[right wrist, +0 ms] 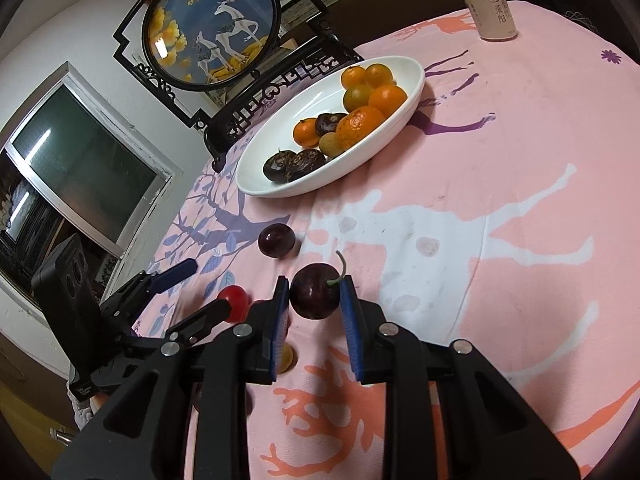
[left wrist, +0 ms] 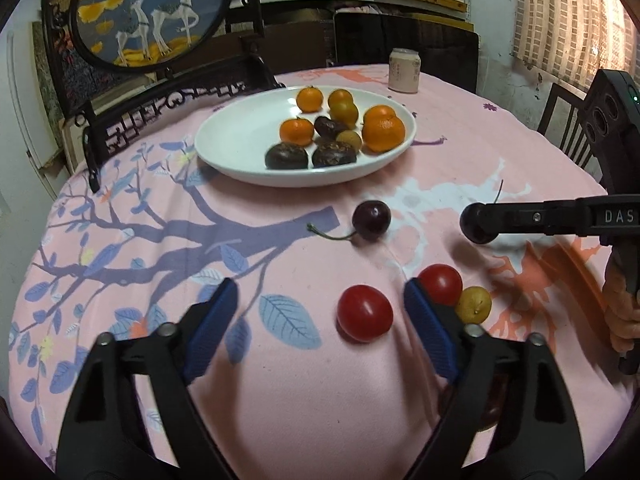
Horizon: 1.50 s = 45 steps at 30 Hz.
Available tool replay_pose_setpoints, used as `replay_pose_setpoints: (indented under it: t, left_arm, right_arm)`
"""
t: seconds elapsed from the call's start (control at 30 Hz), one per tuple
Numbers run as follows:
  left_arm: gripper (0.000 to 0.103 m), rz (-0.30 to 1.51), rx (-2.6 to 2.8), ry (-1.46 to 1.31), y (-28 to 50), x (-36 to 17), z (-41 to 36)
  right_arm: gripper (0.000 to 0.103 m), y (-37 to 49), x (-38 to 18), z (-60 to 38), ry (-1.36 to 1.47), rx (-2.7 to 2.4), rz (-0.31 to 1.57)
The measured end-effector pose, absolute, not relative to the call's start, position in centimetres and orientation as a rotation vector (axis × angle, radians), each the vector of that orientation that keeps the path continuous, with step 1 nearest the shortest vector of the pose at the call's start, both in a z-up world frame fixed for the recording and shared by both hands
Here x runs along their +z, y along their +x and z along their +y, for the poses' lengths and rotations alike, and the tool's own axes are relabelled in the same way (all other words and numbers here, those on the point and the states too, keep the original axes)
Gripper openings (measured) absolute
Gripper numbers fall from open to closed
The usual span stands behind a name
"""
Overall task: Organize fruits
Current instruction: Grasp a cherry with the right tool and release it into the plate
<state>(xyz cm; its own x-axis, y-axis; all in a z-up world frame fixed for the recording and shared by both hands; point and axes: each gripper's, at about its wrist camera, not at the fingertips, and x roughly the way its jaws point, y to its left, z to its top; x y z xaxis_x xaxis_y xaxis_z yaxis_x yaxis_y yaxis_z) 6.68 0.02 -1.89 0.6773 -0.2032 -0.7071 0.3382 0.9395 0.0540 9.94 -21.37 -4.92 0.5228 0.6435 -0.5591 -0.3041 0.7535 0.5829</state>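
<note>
My right gripper (right wrist: 315,285) is shut on a dark cherry (right wrist: 316,300), its stem sticking up by the right pad; in the left wrist view the same gripper (left wrist: 480,222) comes in from the right just above the cloth. My left gripper (left wrist: 320,300) stands open low over the table. A red cherry tomato (left wrist: 364,313) lies between its blue fingers, closer to the right one, with neither pad touching it. Just outside that finger lie a second tomato (left wrist: 440,282) and a small yellow fruit (left wrist: 474,304). Another dark cherry (left wrist: 371,220) lies loose farther ahead.
A white plate (left wrist: 240,136) holding several mandarins, dark wrinkled fruits and small yellow ones sits at the far side of the pink tablecloth. A drink can (left wrist: 405,70) stands behind it. A round deer screen (left wrist: 152,12) on a black stand borders the far left edge.
</note>
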Motion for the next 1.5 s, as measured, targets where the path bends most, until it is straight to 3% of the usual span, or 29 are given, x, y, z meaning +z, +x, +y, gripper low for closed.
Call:
replay_pose_setpoints:
  t: [0.17, 0.27, 0.63, 0.87, 1.1, 1.17, 1.2, 1.23, 1.3, 1.37, 1.43, 1.5]
  left_arm:
    - [0.057, 0.816, -0.373, 0.157, 7.0, -2.4, -0.2]
    - [0.031, 0.850, -0.448, 0.156, 7.0, -2.9, -1.1]
    - [0.029, 0.743, -0.348, 0.079, 8.0, 0.4, 1.1]
    - [0.029, 0.697, -0.225, 0.031, 15.5, 4.0, 2.3]
    - [0.029, 0.759, -0.187, -0.010, 21.8, 1.9, 2.4]
    - [0.038, 0.762, -0.202, -0.042, 22.1, 1.2, 2.6]
    - [0.057, 0.761, -0.206, -0.041, 22.0, 1.0, 2.7]
    - [0.070, 0.752, -0.195, -0.034, 21.7, 1.0, 2.8]
    - [0.073, 0.720, -0.161, -0.025, 21.2, 1.3, 3.1]
    - [0.075, 0.712, -0.168, -0.048, 20.7, 1.7, 3.4]
    - [0.088, 0.701, -0.161, -0.066, 19.9, 1.8, 3.8]
    - [0.090, 0.687, -0.142, -0.058, 18.6, 1.8, 4.0]
  right_arm:
    - [0.026, 9.9, -5.0, -21.3, 0.447, 0.590, 0.846]
    - [0.026, 9.9, -5.0, -21.3, 0.442, 0.590, 0.847]
    - [0.026, 10.3, -3.6, -22.1, 0.467, 0.577, 0.791]
    - [0.026, 15.9, 0.6, -20.5, 0.420, 0.560, 0.756]
    - [0.027, 20.5, 0.2, -16.3, 0.363, 0.557, 0.792]
    - [0.028, 21.2, -0.1, -16.3, 0.388, 0.557, 0.779]
    - [0.034, 21.4, -0.1, -16.4, 0.399, 0.561, 0.777]
    - [0.045, 21.5, -0.1, -16.7, 0.408, 0.566, 0.776]
    - [0.056, 21.1, 0.0, -17.4, 0.418, 0.555, 0.757]
    - [0.057, 20.6, 0.3, -18.5, 0.442, 0.547, 0.739]
    - [0.057, 20.1, 0.5, -19.1, 0.461, 0.555, 0.738]
    - [0.057, 19.0, 0.5, -20.0, 0.478, 0.560, 0.734]
